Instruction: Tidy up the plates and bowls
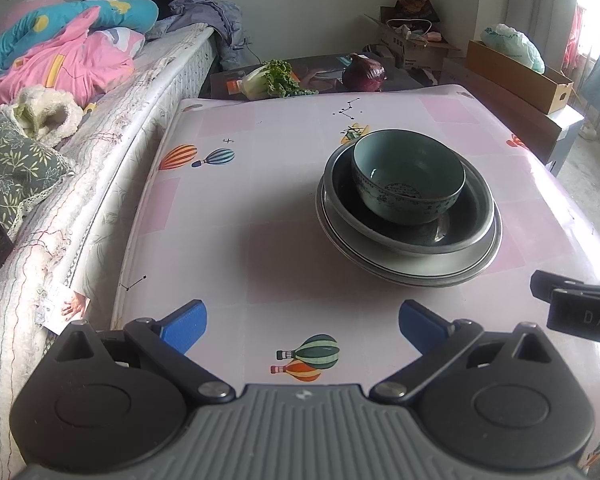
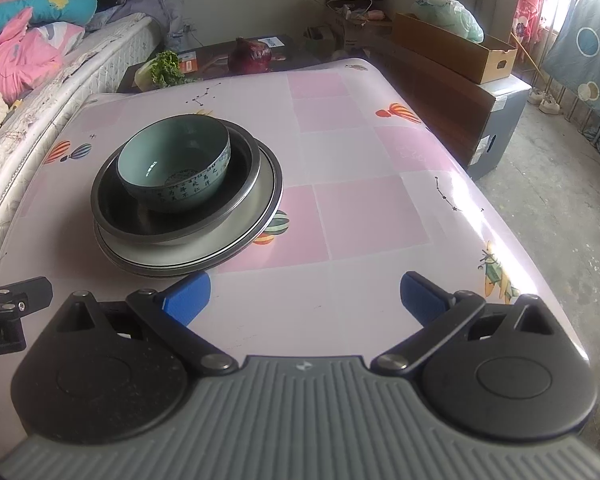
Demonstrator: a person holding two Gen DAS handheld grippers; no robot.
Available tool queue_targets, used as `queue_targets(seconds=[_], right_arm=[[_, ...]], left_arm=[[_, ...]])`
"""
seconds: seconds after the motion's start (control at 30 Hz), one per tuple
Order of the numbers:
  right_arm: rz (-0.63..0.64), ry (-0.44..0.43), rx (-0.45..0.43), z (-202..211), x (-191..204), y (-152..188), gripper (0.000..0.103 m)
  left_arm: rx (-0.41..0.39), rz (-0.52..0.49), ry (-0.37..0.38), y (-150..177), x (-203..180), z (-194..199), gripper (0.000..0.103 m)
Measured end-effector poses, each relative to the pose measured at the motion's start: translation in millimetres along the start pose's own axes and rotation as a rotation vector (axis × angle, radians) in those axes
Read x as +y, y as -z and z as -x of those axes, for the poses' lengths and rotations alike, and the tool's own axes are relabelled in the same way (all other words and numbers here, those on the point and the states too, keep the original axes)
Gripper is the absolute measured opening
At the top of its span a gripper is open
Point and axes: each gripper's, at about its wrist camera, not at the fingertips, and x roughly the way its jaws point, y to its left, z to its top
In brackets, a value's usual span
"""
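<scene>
Left wrist view: left gripper (image 1: 302,326) was wide open, empty, hovering over the table (image 1: 228,216). Celadon bowl (image 1: 408,178) sat in a metal bowl (image 1: 412,216), which sat on stacked metal plates (image 1: 410,266), right of centre and well apart from the fingertips.

Right wrist view: right gripper (image 2: 305,299) was also wide open, empty. Same stack, celadon bowl (image 2: 174,166) on top, sat ahead-left; left blue pad (image 2: 188,294) was just beside the plates' (image 2: 236,236) rim.
</scene>
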Motion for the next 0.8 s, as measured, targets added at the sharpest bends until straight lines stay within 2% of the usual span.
queue_targets(seconds=[0.8], right_arm=[[0.013, -0.007, 0.011, -3.3, 2.5, 0.6, 0.102]], left_arm=[[0.029, 0.019, 0.013, -0.4, 2.4, -4.4, 0.103]])
